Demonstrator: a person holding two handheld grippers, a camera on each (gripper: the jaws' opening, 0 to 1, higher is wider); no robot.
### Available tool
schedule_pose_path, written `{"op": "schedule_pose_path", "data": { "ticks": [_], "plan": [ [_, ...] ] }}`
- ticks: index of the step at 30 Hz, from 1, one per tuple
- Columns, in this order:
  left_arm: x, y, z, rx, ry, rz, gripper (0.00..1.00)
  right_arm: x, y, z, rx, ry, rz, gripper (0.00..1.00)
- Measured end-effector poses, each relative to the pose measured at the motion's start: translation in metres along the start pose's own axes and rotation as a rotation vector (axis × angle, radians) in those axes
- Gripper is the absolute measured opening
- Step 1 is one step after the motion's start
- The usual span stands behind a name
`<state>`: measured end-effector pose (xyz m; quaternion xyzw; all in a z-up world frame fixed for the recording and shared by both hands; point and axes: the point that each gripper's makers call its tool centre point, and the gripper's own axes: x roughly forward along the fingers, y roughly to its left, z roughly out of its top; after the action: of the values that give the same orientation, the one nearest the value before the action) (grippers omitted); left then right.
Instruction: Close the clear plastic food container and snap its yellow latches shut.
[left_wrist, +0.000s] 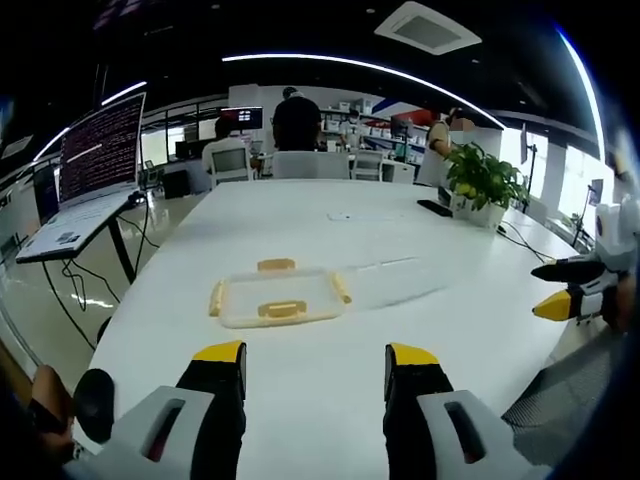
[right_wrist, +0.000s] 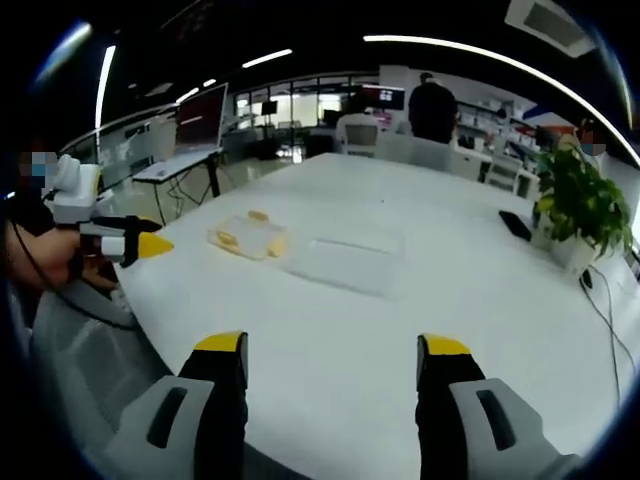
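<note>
1. Desk (left_wrist: 330, 215): a large white surface running away from both cameras; the office behind it holds chairs and standing people.
2. Laptop (left_wrist: 95, 165): open on a stand off the desk's edge, its screen showing lines of text.
3. Potted plant (left_wrist: 483, 180): green, standing near the desk's far edge, with a dark flat object just beside it.
4. Right gripper (right_wrist: 332, 352): fingers spread wide and empty, raised over the near part of the desk, well apart from the container. In the left gripper view it enters from the right edge, held by a hand.
5. Left gripper (left_wrist: 315, 357): fingers likewise wide apart, holding nothing, pointed at the container ahead. In the right gripper view it enters from the left edge.
6. Clear plastic food container (left_wrist: 278, 297): resting flat on the desk, with a clear flat panel (left_wrist: 385, 280) lying on the desk just beside it.
7. Yellow latches (left_wrist: 281, 309): one on each of the container's four sides; whether they are snapped down cannot be told.
</note>
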<state>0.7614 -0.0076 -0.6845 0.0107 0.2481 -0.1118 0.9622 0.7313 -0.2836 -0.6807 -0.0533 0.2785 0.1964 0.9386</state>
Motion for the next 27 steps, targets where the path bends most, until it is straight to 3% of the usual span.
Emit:
{"op": "schedule_pose_path", "data": {
  "ticks": [7, 14, 21, 27],
  "plan": [
    [0.006, 0.002, -0.001, -0.017, 0.010, -0.013, 0.50, 0.004, -0.003, -0.002, 0.027, 0.017, 0.002, 0.64],
    [0.014, 0.007, 0.003, 0.016, 0.006, -0.029, 0.51, 0.014, 0.001, 0.004, -0.002, 0.033, 0.038, 0.62],
    [0.024, 0.012, -0.006, 0.030, 0.054, -0.084, 0.50, 0.028, 0.004, 0.008, -0.056, 0.069, 0.094, 0.59],
    [0.030, 0.021, -0.003, 0.065, 0.055, -0.091, 0.50, 0.038, 0.006, 0.016, -0.094, 0.080, 0.126, 0.59]
  ]
}}
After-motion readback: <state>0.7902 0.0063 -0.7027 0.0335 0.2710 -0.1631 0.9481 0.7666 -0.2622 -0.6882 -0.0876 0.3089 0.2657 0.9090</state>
